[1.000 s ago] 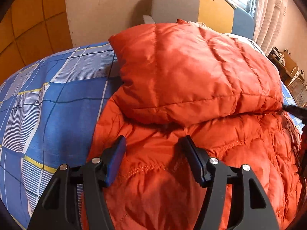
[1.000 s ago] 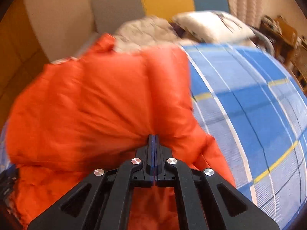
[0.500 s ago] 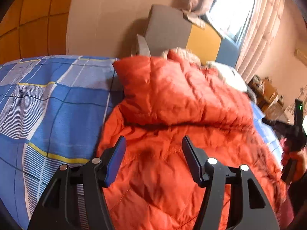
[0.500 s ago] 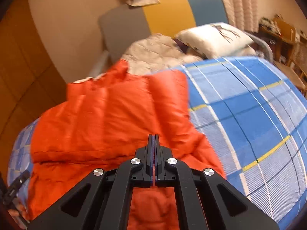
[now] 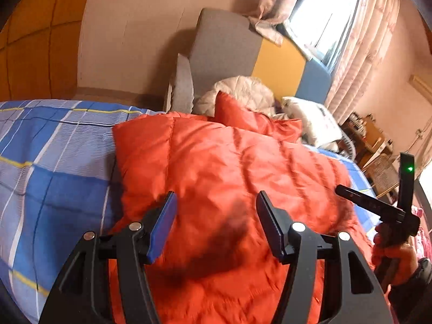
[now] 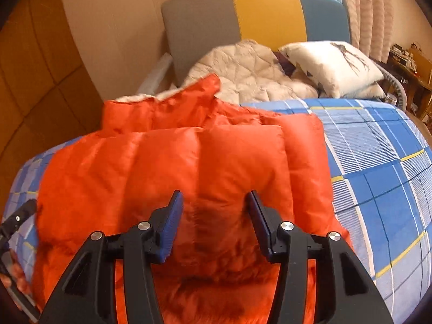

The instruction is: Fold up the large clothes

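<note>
Your left gripper (image 5: 216, 224) and right gripper (image 6: 214, 216) are both spread, gripping nothing, above the folded orange jacket (image 6: 189, 167) on the bed (image 6: 378, 162).

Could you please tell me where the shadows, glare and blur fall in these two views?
Left wrist view: the window is blown out, and the left tool shadows the orange down jacket. Right wrist view: the right tool also shadows the jacket, whose surface looks slightly blurred.
</note>
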Demonstrator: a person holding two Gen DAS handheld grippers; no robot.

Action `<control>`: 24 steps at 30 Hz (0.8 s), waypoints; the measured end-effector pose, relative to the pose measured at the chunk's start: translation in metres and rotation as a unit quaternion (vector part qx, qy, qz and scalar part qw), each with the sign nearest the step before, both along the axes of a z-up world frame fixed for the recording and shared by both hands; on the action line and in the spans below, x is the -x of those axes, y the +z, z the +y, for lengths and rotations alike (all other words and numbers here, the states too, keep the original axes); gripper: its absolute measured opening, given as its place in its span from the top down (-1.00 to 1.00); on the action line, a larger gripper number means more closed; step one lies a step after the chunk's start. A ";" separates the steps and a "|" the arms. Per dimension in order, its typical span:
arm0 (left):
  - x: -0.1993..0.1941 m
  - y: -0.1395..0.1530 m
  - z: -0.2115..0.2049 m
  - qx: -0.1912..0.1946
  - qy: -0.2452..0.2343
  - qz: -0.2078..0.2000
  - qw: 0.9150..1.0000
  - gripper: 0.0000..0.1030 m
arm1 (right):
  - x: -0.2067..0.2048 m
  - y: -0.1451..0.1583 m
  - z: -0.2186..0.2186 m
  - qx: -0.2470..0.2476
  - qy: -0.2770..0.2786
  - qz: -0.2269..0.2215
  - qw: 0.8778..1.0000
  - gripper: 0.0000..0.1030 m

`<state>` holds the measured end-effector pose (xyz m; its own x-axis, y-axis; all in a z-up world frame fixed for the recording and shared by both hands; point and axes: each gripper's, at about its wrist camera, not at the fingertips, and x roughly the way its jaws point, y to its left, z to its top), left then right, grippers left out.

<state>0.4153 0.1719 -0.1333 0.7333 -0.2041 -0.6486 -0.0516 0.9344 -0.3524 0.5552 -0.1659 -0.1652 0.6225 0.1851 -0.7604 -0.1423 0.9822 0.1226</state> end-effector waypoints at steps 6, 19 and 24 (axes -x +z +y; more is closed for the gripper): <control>-0.035 -0.031 0.004 0.000 -0.006 0.039 0.999 -0.12 | -0.022 -0.033 -0.004 0.000 -0.002 0.023 1.000 0.03; -0.025 -0.045 0.012 0.019 0.033 0.052 0.998 -0.32 | -0.025 -0.029 -0.008 -0.013 -0.001 0.047 0.999 -0.24; 0.027 -0.030 0.017 0.015 0.050 0.039 0.998 -0.48 | 0.025 -0.009 -0.024 -0.002 0.006 0.030 1.000 -0.44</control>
